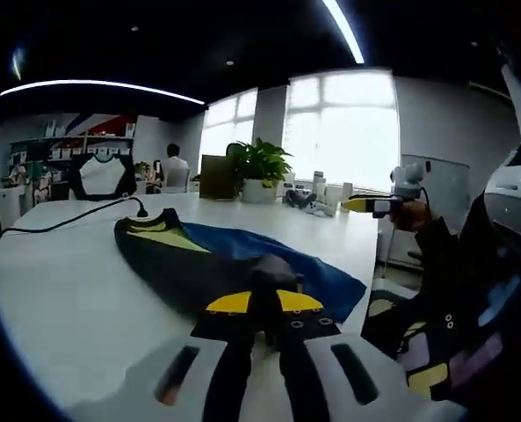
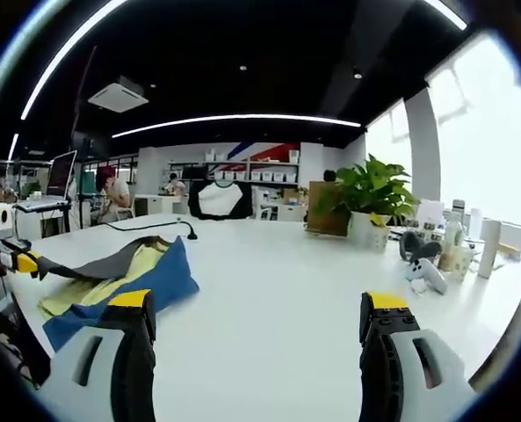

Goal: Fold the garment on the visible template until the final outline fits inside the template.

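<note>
The left gripper [image 1: 264, 327] has its jaws pressed together on a fold of the garment [image 1: 234, 264], pinching it at the near edge of the table [image 1: 67, 299]. In the right gripper view the right gripper [image 2: 256, 318] is spread wide, its two yellow-tipped jaws well apart over bare tabletop, touching nothing.

The garment is one piece, dark grey with blue and yellow panels, lying rumpled on the white table; in the left gripper view it runs from the pinched fold towards the table's middle. In the right gripper view it lies at the left side of the table, with the left gripper's yellow tip at its dark edge. I cannot tell where a template lies.

A black cable [image 1: 67, 217] curls across the table beyond the garment. At the far edge stands one pot [image 2: 365, 230] holding a leafy plant [image 2: 372, 189], with several bottles and small items [image 2: 453, 242] beside it.
</note>
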Tool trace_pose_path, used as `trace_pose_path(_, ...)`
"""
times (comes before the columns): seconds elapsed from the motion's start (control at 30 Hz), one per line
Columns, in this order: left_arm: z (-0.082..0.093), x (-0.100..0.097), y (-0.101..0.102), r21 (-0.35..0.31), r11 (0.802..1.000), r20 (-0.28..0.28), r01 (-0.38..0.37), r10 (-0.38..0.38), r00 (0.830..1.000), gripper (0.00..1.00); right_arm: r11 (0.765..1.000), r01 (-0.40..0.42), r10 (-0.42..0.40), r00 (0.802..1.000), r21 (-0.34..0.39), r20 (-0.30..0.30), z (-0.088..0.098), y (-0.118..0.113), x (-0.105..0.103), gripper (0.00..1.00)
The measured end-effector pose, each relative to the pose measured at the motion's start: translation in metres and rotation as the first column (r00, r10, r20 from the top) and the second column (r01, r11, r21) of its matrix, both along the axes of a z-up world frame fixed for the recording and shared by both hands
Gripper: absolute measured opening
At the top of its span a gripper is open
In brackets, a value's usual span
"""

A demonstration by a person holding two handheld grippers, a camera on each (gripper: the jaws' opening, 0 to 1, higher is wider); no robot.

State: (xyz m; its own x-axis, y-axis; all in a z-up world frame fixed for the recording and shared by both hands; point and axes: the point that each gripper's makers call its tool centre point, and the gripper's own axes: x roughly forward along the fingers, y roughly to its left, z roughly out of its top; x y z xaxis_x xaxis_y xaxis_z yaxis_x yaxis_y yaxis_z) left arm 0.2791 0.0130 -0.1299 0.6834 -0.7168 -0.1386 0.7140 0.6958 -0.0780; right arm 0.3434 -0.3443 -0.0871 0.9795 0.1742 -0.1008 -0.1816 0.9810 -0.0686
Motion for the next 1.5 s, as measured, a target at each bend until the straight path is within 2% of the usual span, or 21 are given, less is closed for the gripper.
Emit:
trace_pose_path(0.07,0.000,0.000,0.002,0.004,1.000,0.002,-0.004,0.004,1.000,0.08,1.000,0.019,-0.019,0.999,-0.009,0.032,0.009,-0.002,-0.002,1.00)
trace_pose_path(0.1,0.001,0.000,0.004,0.001,1.000,0.001,-0.006,0.006,1.000,0.07,0.999,0.047,-0.048,0.996,0.003,0.077,0.019,-0.006,-0.003,0.99)
trace_pose_path(0.2,0.006,-0.001,0.010,-0.015,1.000,0.010,-0.024,0.024,1.000,0.06,0.999,0.045,-0.046,0.995,0.009,0.084,0.023,-0.005,-0.007,0.99)
trace_pose_path(0.47,0.014,0.003,0.024,-0.005,0.997,0.047,-0.071,0.071,0.996,0.05,0.999,0.031,-0.030,0.998,-0.011,0.061,0.018,-0.004,-0.007,0.98)
trace_pose_path(0.6,0.016,0.005,0.030,-0.011,0.995,0.056,-0.095,0.095,0.994,0.05,0.998,0.049,-0.045,0.994,-0.039,0.096,0.025,-0.007,-0.010,1.00)
trace_pose_path(0.67,0.017,0.005,0.032,-0.013,0.995,0.056,-0.101,0.101,0.993,0.05,0.998,0.047,-0.042,0.995,-0.043,0.092,0.024,-0.008,-0.010,1.00)
trace_pose_path(0.87,0.021,0.006,0.040,-0.024,0.992,0.063,-0.125,0.127,0.990,0.05,0.999,0.031,-0.027,0.993,-0.033,0.115,0.027,-0.004,-0.010,1.00)
trace_pose_path(0.97,0.026,0.005,0.044,-0.030,0.991,0.075,-0.134,0.135,0.988,0.05,0.997,0.039,-0.029,0.990,-0.070,0.138,0.032,-0.003,-0.010,1.00)
trace_pose_path(1.03,0.026,0.007,0.047,-0.002,0.989,0.089,-0.147,0.147,0.985,0.05,0.995,0.042,-0.028,0.986,-0.086,0.163,0.035,-0.001,-0.011,1.00)
trace_pose_path(1.1,0.027,0.010,0.053,0.013,0.982,0.101,-0.187,0.185,0.978,0.05,0.996,0.030,-0.017,0.986,-0.079,0.163,0.036,0.002,-0.010,0.98)
trace_pose_path(1.13,0.028,0.011,0.055,0.014,0.980,0.097,-0.198,0.196,0.976,0.05,0.999,0.016,-0.007,0.987,-0.051,0.160,0.036,0.005,-0.010,0.96)
trace_pose_path(1.2,0.031,0.010,0.056,-0.012,0.982,0.095,-0.191,0.191,0.977,0.05,0.999,0.001,0.006,0.987,-0.044,0.159,0.035,0.007,-0.010,0.95)
trace_pose_path(1.27,0.034,0.009,0.058,-0.039,0.982,0.084,-0.185,0.187,0.979,0.05,0.999,-0.005,0.012,0.990,-0.052,0.142,0.031,0.009,-0.009,0.96)
trace_pose_path(1.5,0.038,0.013,0.072,-0.039,0.971,0.098,-0.236,0.239,0.966,0.05,0.998,-0.018,0.026,0.992,-0.064,0.122,0.028,0.013,-0.007,0.98)
